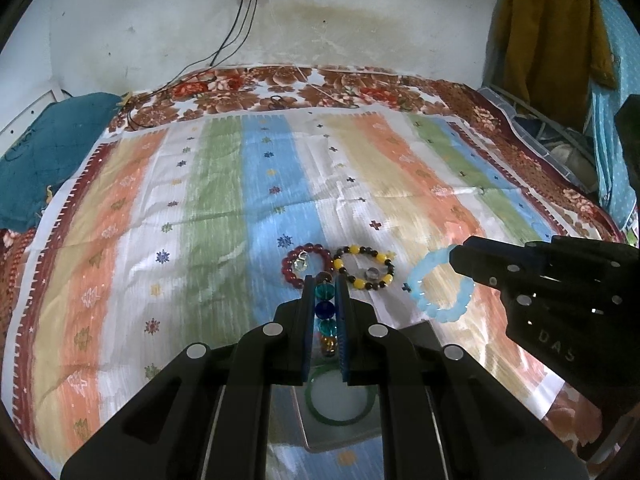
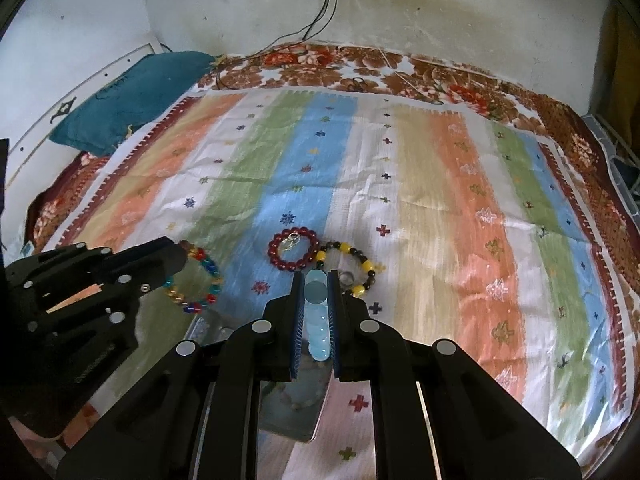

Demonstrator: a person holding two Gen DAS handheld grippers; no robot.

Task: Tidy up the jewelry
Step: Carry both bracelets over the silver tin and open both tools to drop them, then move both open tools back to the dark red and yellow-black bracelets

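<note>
The left gripper [image 1: 325, 300] is clenched on a multicoloured glass-bead bracelet [image 2: 195, 283] of teal, blue, red and amber beads, held above the striped woven cloth [image 1: 224, 184]. Beneath this claw sits a green ring-shaped bangle [image 1: 340, 402] on what looks like a grey tray [image 1: 320, 438], though the fingers hide most of it. Just ahead of both claws lie 2 bracelets touching each other: a dark red round-bead bracelet [image 1: 306, 266], then a yellow-and-black bead bracelet [image 1: 366, 268]. The right gripper [image 2: 316, 300] grasps a pale blue translucent bead bracelet [image 1: 440, 292], its loop hanging clear of the cloth.
</note>
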